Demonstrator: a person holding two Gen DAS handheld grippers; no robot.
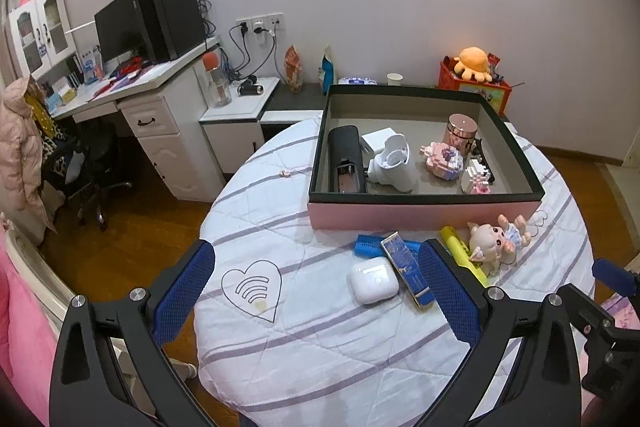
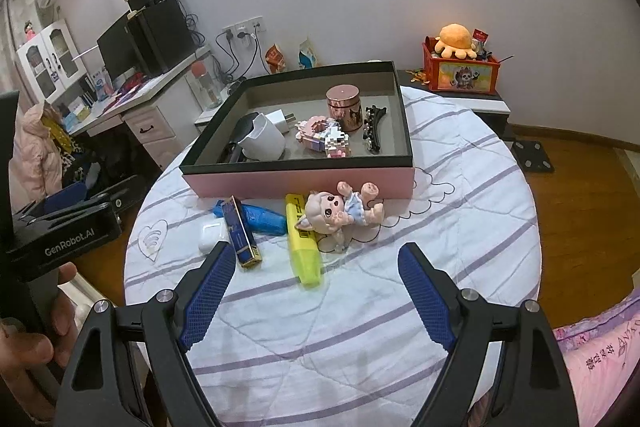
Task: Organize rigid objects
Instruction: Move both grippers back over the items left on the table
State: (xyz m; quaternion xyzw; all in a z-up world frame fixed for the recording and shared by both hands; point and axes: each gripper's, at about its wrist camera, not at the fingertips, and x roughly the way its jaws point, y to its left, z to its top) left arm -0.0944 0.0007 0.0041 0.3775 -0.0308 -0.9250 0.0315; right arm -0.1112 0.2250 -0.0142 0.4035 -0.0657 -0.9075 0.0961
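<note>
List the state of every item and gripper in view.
Left gripper: open, empty.
Right gripper: open, empty.
Box: lidless, partly filled.
Earbud case: shut, outside box.
Highlighter: capped, lying flat.
Doll: lying against box.
Jar: upright, lidded.

You're in a home bedroom: a white desk (image 1: 132, 95) with black computer monitor (image 1: 120, 27), an orange plush octopus (image 1: 474, 63), wooden floor (image 1: 132, 239).
</note>
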